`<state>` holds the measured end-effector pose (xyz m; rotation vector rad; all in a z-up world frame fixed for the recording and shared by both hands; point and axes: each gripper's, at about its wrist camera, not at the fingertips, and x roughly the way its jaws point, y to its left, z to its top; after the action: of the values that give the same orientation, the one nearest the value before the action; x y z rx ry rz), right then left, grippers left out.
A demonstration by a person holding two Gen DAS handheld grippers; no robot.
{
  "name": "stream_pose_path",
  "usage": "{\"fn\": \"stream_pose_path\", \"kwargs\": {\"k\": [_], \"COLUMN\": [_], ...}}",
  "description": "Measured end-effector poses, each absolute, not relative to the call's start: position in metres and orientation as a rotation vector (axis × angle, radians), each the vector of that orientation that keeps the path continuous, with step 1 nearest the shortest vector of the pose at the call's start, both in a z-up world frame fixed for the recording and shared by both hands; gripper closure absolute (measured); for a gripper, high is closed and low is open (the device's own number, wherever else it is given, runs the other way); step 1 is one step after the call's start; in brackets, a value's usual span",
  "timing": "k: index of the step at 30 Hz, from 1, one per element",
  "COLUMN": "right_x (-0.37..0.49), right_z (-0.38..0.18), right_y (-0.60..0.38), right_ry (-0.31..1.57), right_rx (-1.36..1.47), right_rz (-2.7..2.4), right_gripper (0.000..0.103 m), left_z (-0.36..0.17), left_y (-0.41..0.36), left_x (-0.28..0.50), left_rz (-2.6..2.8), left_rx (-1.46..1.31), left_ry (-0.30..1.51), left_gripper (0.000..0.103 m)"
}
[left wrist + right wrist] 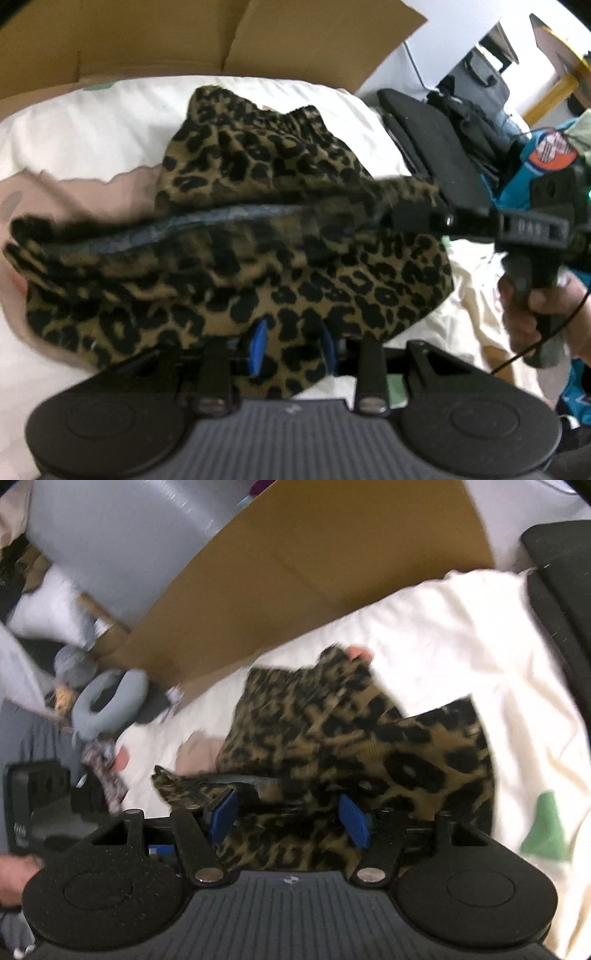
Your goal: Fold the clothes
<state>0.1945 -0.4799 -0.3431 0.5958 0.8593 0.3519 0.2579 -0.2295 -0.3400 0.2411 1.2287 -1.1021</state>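
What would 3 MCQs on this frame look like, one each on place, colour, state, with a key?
1. The leopard-print garment lies on:
A. white bedding
B. bare floor
C. a metal rack

2. The pads on the left claw are:
A. red
B. blue
C. yellow

3. The garment is:
A. flat and neatly folded
B. bunched, cloth between both claws
C. on a hanger

Key: A, white bedding surrounds it; B, blue pads flank the cloth; B, rumpled fabric also fills the right claw.
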Motion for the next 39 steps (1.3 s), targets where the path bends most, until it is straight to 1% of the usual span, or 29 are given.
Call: {"fn": "stream_pose_path", "kwargs": {"k": [6, 13, 21, 22, 23, 25, 27, 28, 29, 31, 33, 39], "right_x": [0.189, 0.174, 0.171, 0.172, 0.172, 0.175, 0.178, 0.179, 0.182, 0.188, 0.189, 0.189], "right_z": [-0.339, -0.334, -0.344, -0.347, -0.350, -0.353, -0.353, -0.352, -0.351, -0.349, -0.345, -0.344], "right_y": [-0.504, -0.528, -0.541, -0.541, -0.540, -0.536, -0.532, -0.531, -0.531, -0.532, -0.533, -0.535], "right_ry": [0.800, 0.765, 0.785, 0.788, 0.793, 0.803, 0.809, 0.813, 0.818, 0.824, 0.821, 0.822], "right_rx": [0.645, 0.619, 0.576, 0.577, 0.578, 0.565, 0.538, 0.524, 0.511, 0.495, 0.479, 0.471], "right_rz": [0.289, 0.209, 0.140, 0.137, 0.136, 0.142, 0.148, 0.148, 0.140, 0.122, 0.120, 0.114], "right_gripper": [0.036, 0.036, 0.038, 0.040, 0.045, 0.049, 0.055, 0.062, 0.077, 0.096, 0.099, 0.100], "left_z": [-0.342, -0.339, -0.323, -0.321, -0.317, -0.310, -0.307, -0.306, -0.306, -0.306, -0.306, -0.308], "left_y": [-0.253, -0.274, -0.295, -0.297, -0.299, -0.305, -0.312, -0.315, -0.317, -0.323, -0.329, -0.337], "left_x": [0.270, 0.286, 0.285, 0.286, 0.286, 0.285, 0.285, 0.285, 0.285, 0.284, 0.281, 0.271], "left_rz": [-1.067, -1.022, -1.047, -1.052, -1.059, -1.081, -1.119, -1.145, -1.172, -1.212, -1.239, -1.312], "left_rx": [0.266, 0.278, 0.363, 0.374, 0.389, 0.424, 0.448, 0.449, 0.450, 0.471, 0.507, 0.538], "left_ry": [1.193, 1.153, 1.108, 1.103, 1.093, 1.068, 1.056, 1.058, 1.059, 1.053, 1.041, 1.035], "left_gripper": [0.070, 0.070, 0.069, 0.069, 0.068, 0.066, 0.059, 0.059, 0.059, 0.059, 0.059, 0.059]}}
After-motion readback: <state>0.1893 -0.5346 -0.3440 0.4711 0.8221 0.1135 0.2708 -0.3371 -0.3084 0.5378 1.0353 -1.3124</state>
